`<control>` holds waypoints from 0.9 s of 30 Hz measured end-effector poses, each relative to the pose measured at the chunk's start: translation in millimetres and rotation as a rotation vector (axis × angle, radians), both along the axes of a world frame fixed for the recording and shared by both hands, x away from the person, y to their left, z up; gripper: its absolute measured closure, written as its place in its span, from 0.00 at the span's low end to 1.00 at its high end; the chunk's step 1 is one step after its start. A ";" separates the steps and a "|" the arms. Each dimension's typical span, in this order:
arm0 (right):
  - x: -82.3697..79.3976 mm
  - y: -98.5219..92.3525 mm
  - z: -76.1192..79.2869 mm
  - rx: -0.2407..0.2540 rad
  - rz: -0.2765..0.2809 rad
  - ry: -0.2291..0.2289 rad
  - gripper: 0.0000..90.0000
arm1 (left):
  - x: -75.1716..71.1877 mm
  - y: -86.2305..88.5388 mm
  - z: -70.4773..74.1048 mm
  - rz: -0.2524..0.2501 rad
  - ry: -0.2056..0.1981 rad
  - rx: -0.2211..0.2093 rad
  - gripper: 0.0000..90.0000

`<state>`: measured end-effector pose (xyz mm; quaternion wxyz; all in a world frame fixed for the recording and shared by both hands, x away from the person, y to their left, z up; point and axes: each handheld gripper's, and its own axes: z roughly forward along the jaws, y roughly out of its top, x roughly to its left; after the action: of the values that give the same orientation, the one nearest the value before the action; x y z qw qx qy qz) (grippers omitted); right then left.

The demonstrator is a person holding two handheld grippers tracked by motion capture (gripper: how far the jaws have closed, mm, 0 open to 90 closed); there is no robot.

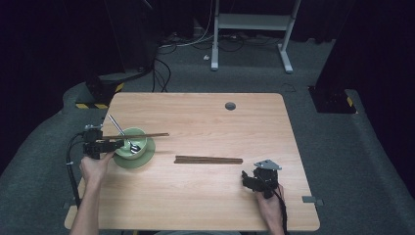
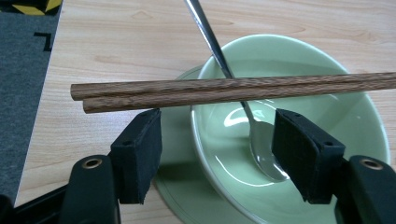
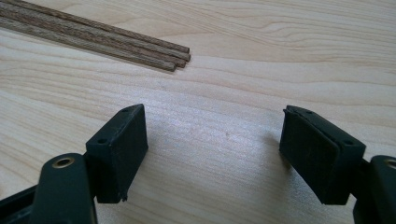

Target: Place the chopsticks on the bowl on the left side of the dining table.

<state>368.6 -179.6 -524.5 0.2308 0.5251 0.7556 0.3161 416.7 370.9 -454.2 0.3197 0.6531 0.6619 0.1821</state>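
A pale green bowl stands on a matching saucer at the table's left. A metal spoon leans in the bowl, and a pair of brown chopsticks lies across its rim. My left gripper is open at the bowl's left side. In the left gripper view its jaws flank the bowl and the spoon, just short of the chopsticks, touching nothing. Several more chopsticks lie mid-table. My right gripper hovers open over bare wood near their right ends.
The wooden table has a dark round grommet near its far edge. Beyond it, on grey carpet, are a white desk frame, loose cables, and black bases with yellow-black tape.
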 end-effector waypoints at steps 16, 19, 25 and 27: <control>0.0 0.0 0.0 0.000 0.000 0.000 0.25 | -17.0 -15.5 16.3 -0.053 -0.088 0.000 0.34; 0.0 0.0 0.0 0.000 0.000 0.000 0.25 | -18.1 -20.9 16.4 -0.064 -0.098 0.016 0.34; 0.0 0.0 0.0 0.000 0.000 0.000 0.25 | -21.7 -34.8 15.5 -0.102 -0.114 0.012 0.34; 0.0 0.0 0.0 0.000 0.000 0.000 0.25 | -23.2 -38.1 15.6 -0.112 -0.122 0.007 0.34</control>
<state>368.5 -179.6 -524.5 0.2309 0.5250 0.7557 0.3161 393.5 332.8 -438.7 0.3671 0.6777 0.6030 0.2057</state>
